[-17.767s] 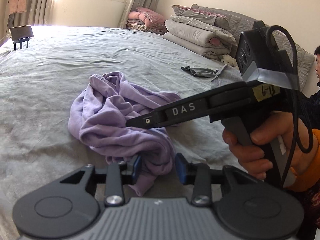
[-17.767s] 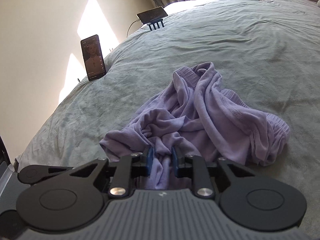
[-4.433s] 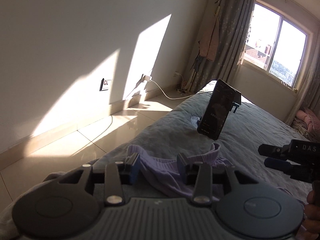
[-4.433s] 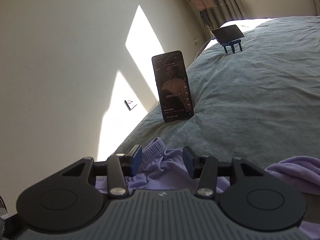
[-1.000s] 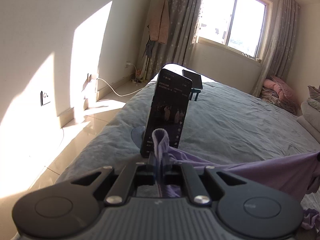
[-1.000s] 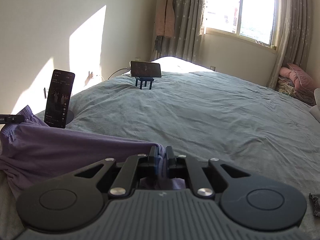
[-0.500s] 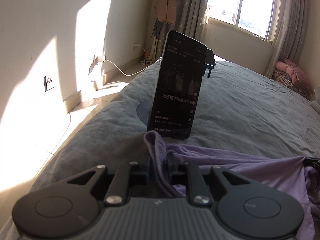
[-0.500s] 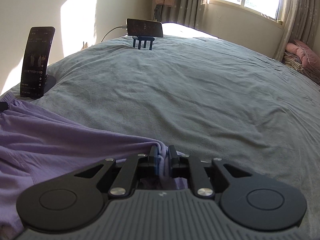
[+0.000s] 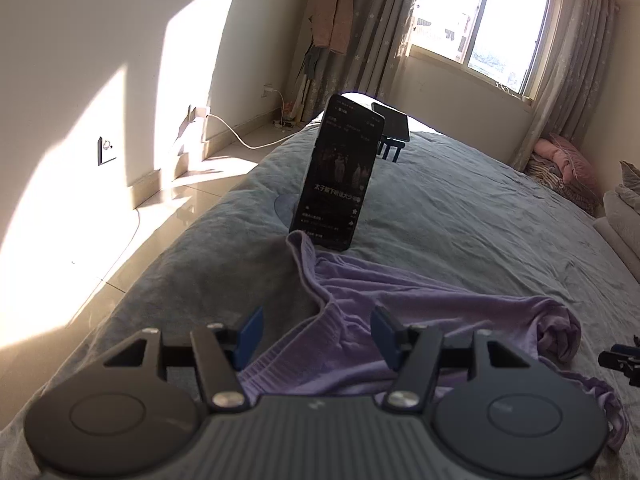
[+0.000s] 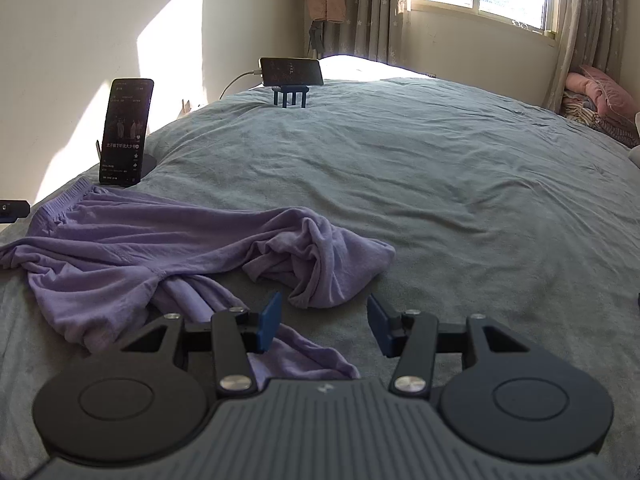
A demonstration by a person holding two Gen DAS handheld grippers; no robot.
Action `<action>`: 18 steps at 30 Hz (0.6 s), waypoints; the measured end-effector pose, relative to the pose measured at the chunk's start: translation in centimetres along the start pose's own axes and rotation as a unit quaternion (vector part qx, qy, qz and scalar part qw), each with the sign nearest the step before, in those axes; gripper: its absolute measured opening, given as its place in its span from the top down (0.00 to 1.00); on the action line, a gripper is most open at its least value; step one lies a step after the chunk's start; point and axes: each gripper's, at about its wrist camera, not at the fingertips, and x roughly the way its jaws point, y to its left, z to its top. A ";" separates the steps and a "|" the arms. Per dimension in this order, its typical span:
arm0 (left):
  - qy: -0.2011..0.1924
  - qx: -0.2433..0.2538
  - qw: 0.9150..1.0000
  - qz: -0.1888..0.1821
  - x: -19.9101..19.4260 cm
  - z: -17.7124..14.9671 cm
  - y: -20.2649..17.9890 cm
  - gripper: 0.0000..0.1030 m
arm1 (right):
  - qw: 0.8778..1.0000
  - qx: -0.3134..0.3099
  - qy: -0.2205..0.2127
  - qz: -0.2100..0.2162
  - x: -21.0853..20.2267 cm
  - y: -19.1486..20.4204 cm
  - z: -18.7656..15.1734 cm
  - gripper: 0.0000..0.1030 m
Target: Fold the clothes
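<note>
A lilac pair of trousers (image 10: 132, 236) lies spread across the grey bed (image 10: 440, 184), its waistband (image 9: 304, 264) near the upright phone and one leg bunched in a heap (image 10: 320, 264). My left gripper (image 9: 316, 330) stands open over the waistband end, with the cloth lying loose between its blue pads. The right gripper (image 10: 322, 320) is open too, just short of the bunched leg, with nothing held. The tip of the right gripper (image 9: 620, 360) shows at the right edge of the left wrist view.
A dark phone (image 9: 340, 172) stands upright on a round base just beyond the waistband. A second phone (image 10: 291, 71) rests on a small blue stand farther back. The bed's left edge drops to a tiled floor (image 9: 120, 240). Pink bedding (image 10: 600, 96) lies by the window.
Both grippers were shut on the trousers, stretching them taut above the bed. Now both have opened and let go, and the garment lies on the bedspread.
</note>
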 end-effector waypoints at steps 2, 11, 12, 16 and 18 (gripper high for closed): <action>0.000 -0.007 1.000 0.004 -0.8 -0.8 0.5 0.41 | 1.000 -0.002 0.006 0.000 -0.3 0.0 -0.9 0.50; -0.009 -0.056 0.998 -0.004 -4.5 -4.6 0.8 0.41 | 0.999 -0.013 0.035 -0.001 -1.6 -0.2 -5.0 0.50; -0.008 -0.053 0.999 -0.007 -4.5 -4.9 0.5 0.41 | 0.999 -0.014 0.039 -0.001 -1.7 -0.2 -5.5 0.50; 0.004 -0.033 0.999 -0.023 -4.3 -6.1 -1.6 0.41 | 0.999 -0.003 0.037 -0.009 -2.3 -0.5 -5.7 0.56; 0.008 -0.025 0.999 -0.031 -4.1 -6.5 -2.6 0.41 | 0.999 0.002 0.035 -0.013 -2.6 -0.7 -5.7 0.75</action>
